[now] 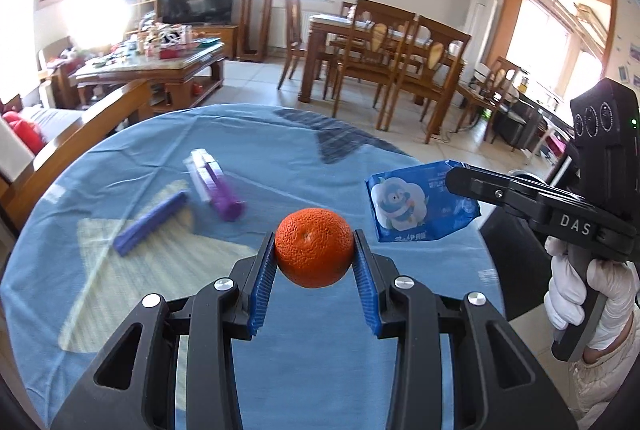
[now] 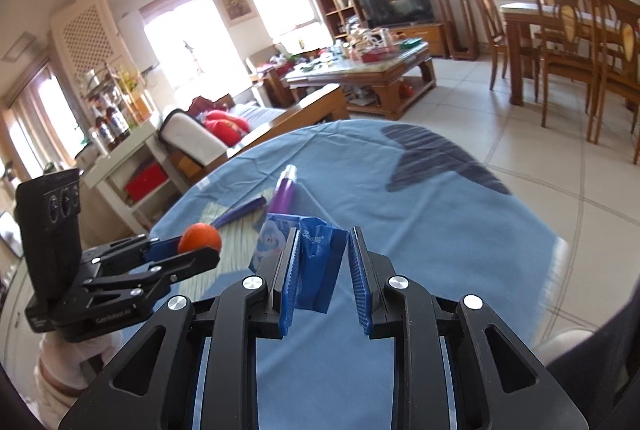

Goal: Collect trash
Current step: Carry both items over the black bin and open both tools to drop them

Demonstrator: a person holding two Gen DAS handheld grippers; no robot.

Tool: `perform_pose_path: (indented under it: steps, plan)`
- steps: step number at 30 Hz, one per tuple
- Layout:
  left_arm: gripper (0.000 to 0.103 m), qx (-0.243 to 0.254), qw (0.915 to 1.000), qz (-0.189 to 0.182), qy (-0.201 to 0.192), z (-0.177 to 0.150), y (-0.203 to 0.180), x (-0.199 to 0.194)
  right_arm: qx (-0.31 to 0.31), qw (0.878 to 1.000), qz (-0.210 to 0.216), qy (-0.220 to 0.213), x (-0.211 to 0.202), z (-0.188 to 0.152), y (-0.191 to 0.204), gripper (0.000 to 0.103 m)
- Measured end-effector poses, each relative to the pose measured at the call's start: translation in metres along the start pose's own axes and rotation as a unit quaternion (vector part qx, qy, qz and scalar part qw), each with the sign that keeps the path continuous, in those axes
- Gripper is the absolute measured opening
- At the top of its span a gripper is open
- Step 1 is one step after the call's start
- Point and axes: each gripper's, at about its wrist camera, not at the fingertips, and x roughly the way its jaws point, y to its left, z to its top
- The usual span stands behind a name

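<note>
My left gripper (image 1: 314, 256) is shut on an orange (image 1: 313, 247) and holds it above the blue tablecloth (image 1: 280, 166); the orange also shows in the right wrist view (image 2: 199, 238). My right gripper (image 2: 322, 268) is shut on a blue wipes packet (image 2: 320, 262) and holds it off the table, to the right of the orange. The packet, printed with a penguin, also shows in the left wrist view (image 1: 412, 204). A purple bottle (image 1: 218, 190) and a purple bar (image 1: 150, 217) lie on the cloth to the left.
The round table's edge (image 1: 490, 262) is close on the right. Behind stand a wooden sofa arm (image 1: 80, 134), a cluttered coffee table (image 1: 160, 66), a dining table with chairs (image 1: 384, 58) and tiled floor (image 2: 540, 150).
</note>
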Motion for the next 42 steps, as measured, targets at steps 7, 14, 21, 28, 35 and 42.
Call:
perform_pose_path:
  steps: [7,14,21,28,35,42]
  plan:
    - [0.038,0.031,0.9988,-0.037,0.002,0.003,-0.063,0.013,0.021,0.999,-0.028,-0.025,-0.061,-0.020,-0.037,0.025]
    - [0.038,0.068,0.9940,-0.085,0.012,0.006,-0.131,0.039,0.056,0.995,-0.065,-0.053,-0.125,-0.044,-0.091,0.025]
    - [0.038,0.103,0.9858,-0.130,0.031,0.004,-0.194,0.067,0.097,0.987,-0.105,-0.072,-0.178,-0.072,-0.146,0.025]
    - [0.038,0.130,0.9758,-0.168,0.048,0.001,-0.246,0.091,0.138,0.977,-0.134,-0.086,-0.221,-0.102,-0.197,0.025]
    - [0.038,0.155,0.9658,-0.197,0.067,-0.006,-0.284,0.112,0.173,0.968,-0.156,-0.089,-0.245,-0.129,-0.234,0.025]
    - [0.038,0.172,0.9595,-0.205,0.088,-0.016,-0.306,0.127,0.192,0.964,-0.164,-0.087,-0.250,-0.140,-0.254,0.025]
